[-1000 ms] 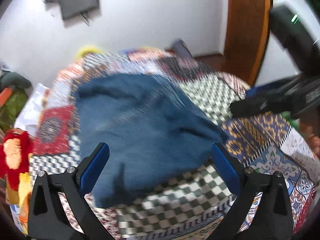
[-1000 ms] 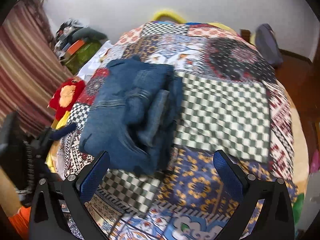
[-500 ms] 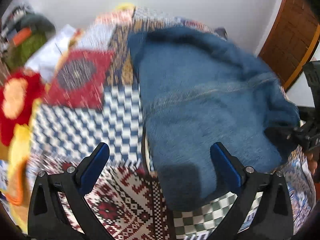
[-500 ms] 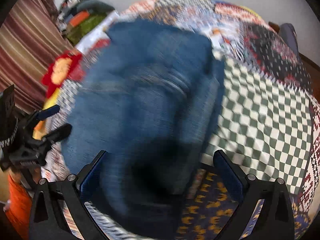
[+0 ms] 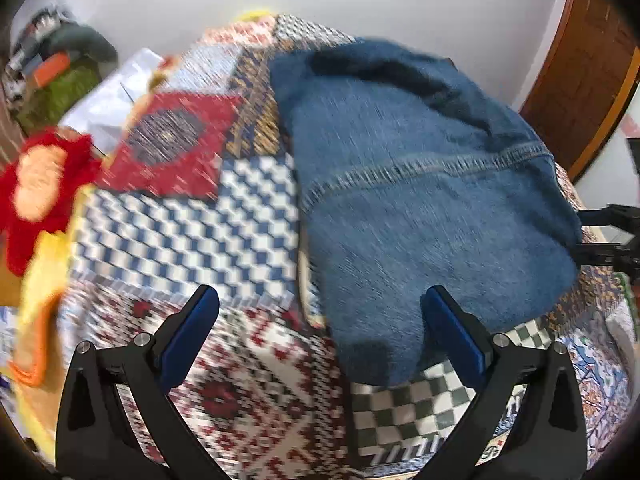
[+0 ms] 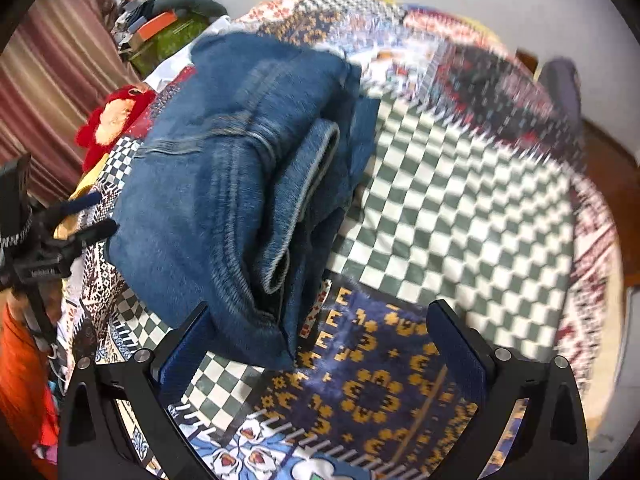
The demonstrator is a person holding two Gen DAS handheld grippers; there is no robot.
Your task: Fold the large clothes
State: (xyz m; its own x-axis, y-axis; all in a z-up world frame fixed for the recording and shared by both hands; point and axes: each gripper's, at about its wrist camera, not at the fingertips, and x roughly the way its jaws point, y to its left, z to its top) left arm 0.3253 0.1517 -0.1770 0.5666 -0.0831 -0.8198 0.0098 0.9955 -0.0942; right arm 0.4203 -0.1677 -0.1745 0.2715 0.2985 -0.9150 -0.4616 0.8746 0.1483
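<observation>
Folded blue jeans (image 5: pixel 420 200) lie in a thick bundle on the patchwork bedspread (image 5: pixel 192 232). My left gripper (image 5: pixel 320 336) is open and empty, just short of the bundle's near edge. In the right wrist view the jeans (image 6: pixel 224 184) show stacked layers and a hem. My right gripper (image 6: pixel 316 344) is open and empty, its left finger (image 6: pixel 184 348) beside the bundle's near corner. Each gripper appears in the other's view, the right gripper (image 5: pixel 608 236) at the jeans' right side, the left gripper (image 6: pixel 68 232) at their left side.
A red and orange plush toy (image 5: pixel 36 184) lies at the bed's left edge, also in the right wrist view (image 6: pixel 116 120). Clutter (image 6: pixel 160 28) is piled by the striped curtain (image 6: pixel 52 92). A wooden door (image 5: pixel 588 72) stands at right. A dark bag (image 6: pixel 560 84) sits beyond the bed.
Both grippers swung in close to the jeans from either side and stayed open. The jeans now fill much more of both views.
</observation>
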